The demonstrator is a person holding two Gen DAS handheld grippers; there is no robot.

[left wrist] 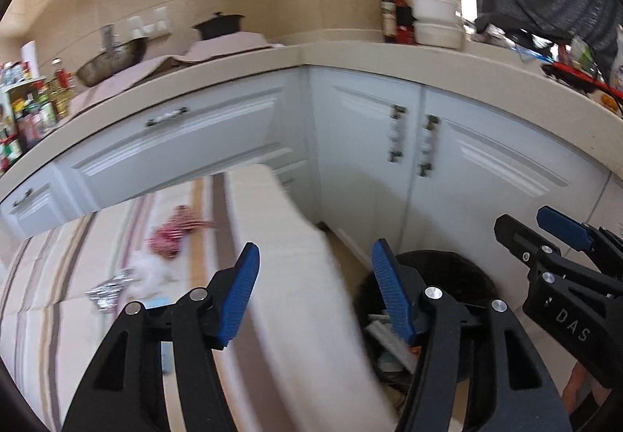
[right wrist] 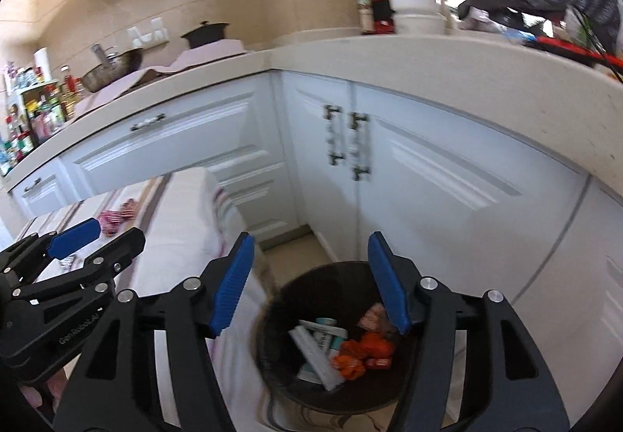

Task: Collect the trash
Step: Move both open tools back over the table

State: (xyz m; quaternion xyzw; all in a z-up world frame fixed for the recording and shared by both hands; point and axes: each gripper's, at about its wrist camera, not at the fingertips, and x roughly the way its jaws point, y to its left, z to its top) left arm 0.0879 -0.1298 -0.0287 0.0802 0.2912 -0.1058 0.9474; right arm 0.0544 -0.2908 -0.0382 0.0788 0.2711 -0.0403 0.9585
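Observation:
A black trash bin (right wrist: 280, 385) stands on the floor by the cabinets; it also shows in the left wrist view (left wrist: 467, 276). It holds orange wrappers (right wrist: 362, 352), a white tube and other packets. My right gripper (right wrist: 309, 280) is open and empty above the bin. My left gripper (left wrist: 315, 293) is open and empty over the edge of a cloth-covered table (left wrist: 280, 276). On the table lie a red-and-white wrapper (left wrist: 171, 235), a white crumpled tissue (left wrist: 152, 270) and a silver foil wrapper (left wrist: 109, 291). The red wrapper also shows in the right wrist view (right wrist: 115, 217).
White cabinet doors (right wrist: 428, 178) under a beige L-shaped counter (left wrist: 350, 56) stand behind the bin. The counter carries pots, bottles, white bowls and clutter. The right gripper's body (left wrist: 560, 276) shows beside the left one. Beige floor tiles (right wrist: 288, 256) lie between table and cabinets.

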